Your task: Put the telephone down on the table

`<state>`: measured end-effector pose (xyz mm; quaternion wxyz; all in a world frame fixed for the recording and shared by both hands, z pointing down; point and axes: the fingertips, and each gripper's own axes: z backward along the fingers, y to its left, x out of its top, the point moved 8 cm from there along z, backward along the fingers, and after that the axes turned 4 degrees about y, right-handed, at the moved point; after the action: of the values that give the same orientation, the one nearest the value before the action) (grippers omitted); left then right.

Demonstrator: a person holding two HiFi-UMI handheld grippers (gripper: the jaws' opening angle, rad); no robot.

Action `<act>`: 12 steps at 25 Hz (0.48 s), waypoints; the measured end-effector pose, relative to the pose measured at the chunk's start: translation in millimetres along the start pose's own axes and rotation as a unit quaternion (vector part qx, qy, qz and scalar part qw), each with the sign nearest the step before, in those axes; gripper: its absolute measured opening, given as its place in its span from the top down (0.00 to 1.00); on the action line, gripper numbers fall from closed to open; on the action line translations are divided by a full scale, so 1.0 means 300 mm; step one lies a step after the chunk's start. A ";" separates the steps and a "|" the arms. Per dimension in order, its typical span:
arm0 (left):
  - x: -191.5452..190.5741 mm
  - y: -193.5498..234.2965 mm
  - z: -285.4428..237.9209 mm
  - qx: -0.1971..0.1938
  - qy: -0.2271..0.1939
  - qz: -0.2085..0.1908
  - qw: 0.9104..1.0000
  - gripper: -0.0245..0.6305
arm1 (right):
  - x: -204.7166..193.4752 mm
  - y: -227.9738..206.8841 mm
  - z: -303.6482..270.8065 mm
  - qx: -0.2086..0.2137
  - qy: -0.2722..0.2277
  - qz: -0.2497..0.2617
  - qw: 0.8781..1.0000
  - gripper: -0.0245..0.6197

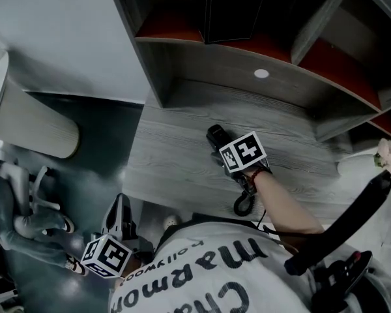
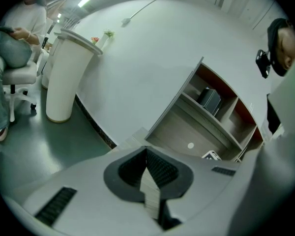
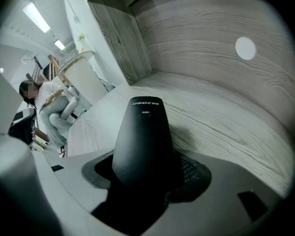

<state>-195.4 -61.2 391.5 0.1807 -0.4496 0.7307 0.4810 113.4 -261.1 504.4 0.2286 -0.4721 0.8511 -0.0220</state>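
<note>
A black telephone handset sits between the jaws of my right gripper, which is shut on it. The handset points out along the jaws, low over the grey wooden table. I cannot tell whether its tip touches the wood. A black coiled cord hangs down below the person's wrist. My left gripper hangs off the table's near-left edge beside the person's body. Its pads meet with nothing between them.
A shelf unit rises at the back of the table, with a black box on it and a white round disc on its back panel. A white rounded counter and a seated person are to the left.
</note>
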 end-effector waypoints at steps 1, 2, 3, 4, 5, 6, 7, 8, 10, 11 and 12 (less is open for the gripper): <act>-0.001 -0.001 0.000 0.000 0.000 0.000 1.000 0.95 | -0.001 0.003 -0.001 -0.003 0.002 0.008 1.000 0.53; -0.002 -0.001 0.001 0.000 0.000 0.001 1.000 0.95 | -0.002 0.005 -0.001 -0.006 0.003 0.014 1.000 0.52; -0.001 -0.001 0.004 0.002 -0.001 0.003 1.000 0.95 | -0.003 0.006 -0.002 -0.007 0.004 0.019 1.000 0.52; -0.001 0.002 0.008 0.004 -0.002 0.005 1.000 0.95 | -0.004 0.007 -0.002 -0.007 0.004 0.023 1.000 0.52; 0.000 0.005 0.011 0.005 -0.004 0.007 1.000 0.95 | -0.005 0.008 -0.002 -0.006 0.004 0.026 1.000 0.52; -0.001 0.008 0.015 0.007 -0.005 0.009 1.000 0.95 | -0.005 0.008 -0.002 -0.004 0.004 0.028 1.000 0.52; -0.002 0.011 0.018 0.008 -0.006 0.010 1.000 0.95 | -0.006 0.008 -0.002 -0.003 0.004 0.031 1.000 0.52; -0.003 0.014 0.021 0.008 -0.007 0.010 1.000 0.95 | -0.006 0.007 -0.002 -0.001 0.005 0.034 0.999 0.52; -0.007 0.017 0.024 0.010 -0.008 0.011 1.000 0.95 | -0.006 0.007 -0.002 -0.001 0.008 0.044 0.999 0.52; -0.008 0.018 0.025 0.011 -0.008 0.012 1.000 0.95 | -0.006 0.007 -0.003 -0.002 0.011 0.051 0.999 0.52; -0.010 0.019 0.027 0.012 -0.009 0.012 1.000 0.95 | -0.006 0.007 -0.003 -0.005 0.013 0.060 0.998 0.53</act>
<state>-199.9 -52.2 392.8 0.1871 -0.4337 0.7403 0.4784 112.0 -258.7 505.4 0.2155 -0.4211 0.8810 -0.0100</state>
